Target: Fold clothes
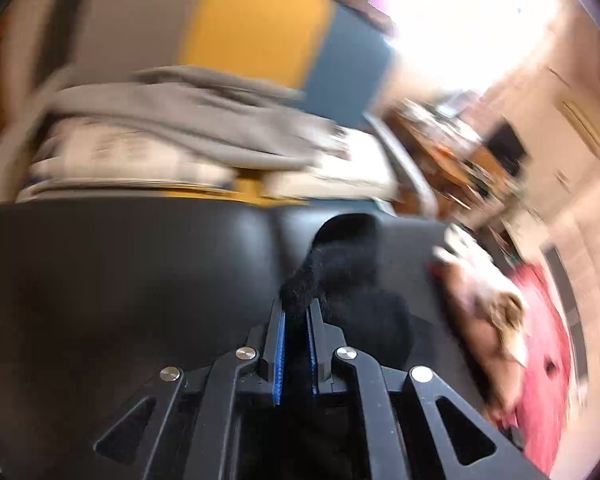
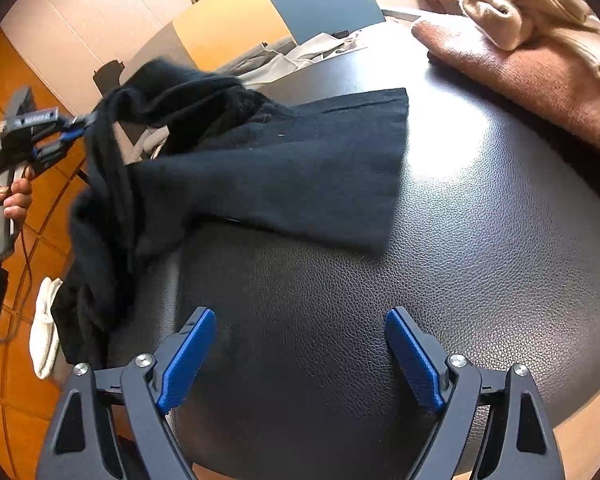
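Black leather table (image 2: 480, 208): black garment (image 2: 284, 168) lies partly flat, its left portion lifted. Left gripper (image 1: 296, 312) jaws clamp its edge; left view blurred. Right gripper (image 2: 300, 344) jaws wide, empty.

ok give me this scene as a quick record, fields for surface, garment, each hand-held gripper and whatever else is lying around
surface: black textured leather-like table top
garment: black knit garment, one part flat on the surface, the other end lifted off its left edge
left hand-held gripper: shut on the garment's edge, pads clamping the fabric
right hand-held gripper: open, empty, hovering above bare surface
other clothes: cream ribbed knit item on a folded pinkish-brown textile, far right
floor: white cloth below the left edge
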### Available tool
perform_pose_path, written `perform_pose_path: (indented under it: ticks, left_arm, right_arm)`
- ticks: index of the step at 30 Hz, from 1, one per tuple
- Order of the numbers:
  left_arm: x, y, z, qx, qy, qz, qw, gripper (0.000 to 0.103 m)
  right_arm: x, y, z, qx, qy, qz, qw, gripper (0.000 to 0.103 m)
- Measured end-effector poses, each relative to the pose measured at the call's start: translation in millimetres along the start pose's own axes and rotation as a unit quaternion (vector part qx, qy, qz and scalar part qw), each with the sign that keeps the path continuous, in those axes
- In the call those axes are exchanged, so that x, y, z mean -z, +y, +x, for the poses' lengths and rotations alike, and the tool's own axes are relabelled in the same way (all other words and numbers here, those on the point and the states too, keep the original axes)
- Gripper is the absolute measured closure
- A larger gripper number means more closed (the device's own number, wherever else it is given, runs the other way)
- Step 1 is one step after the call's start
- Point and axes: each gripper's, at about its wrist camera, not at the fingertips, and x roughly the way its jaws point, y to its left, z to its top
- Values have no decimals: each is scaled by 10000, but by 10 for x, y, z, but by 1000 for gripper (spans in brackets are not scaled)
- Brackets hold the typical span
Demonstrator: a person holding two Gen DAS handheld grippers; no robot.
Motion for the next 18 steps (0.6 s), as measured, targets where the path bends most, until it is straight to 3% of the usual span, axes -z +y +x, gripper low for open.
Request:
perform_pose_path:
  ticks: [4, 8, 9, 14, 18]
  left_arm:
    - [130, 600, -138, -151, 319, -469, 9983, 91]
    - [433, 896, -349, 373, 37, -974, 9945, 89]
    - [531, 965, -407, 338, -48, -1053, 9939, 89]
    - [1250, 1053, -467, -105, 111, -794, 9967, 89]
    - [1798, 1030, -419, -282, 397, -530, 9974, 89]
  right_arm:
    - [-93, 101, -11, 44, -18, -88, 9999, 15]
    - [-187, 202, -21, 88, -36, -177, 9998, 16]
    - [-223, 246, -18, 80, -58, -249, 9996, 16]
    - [-472, 800, 227, -32, 107, -1185, 9929, 18]
    - [-722, 849, 596, 217, 532, -1188, 9913, 20]
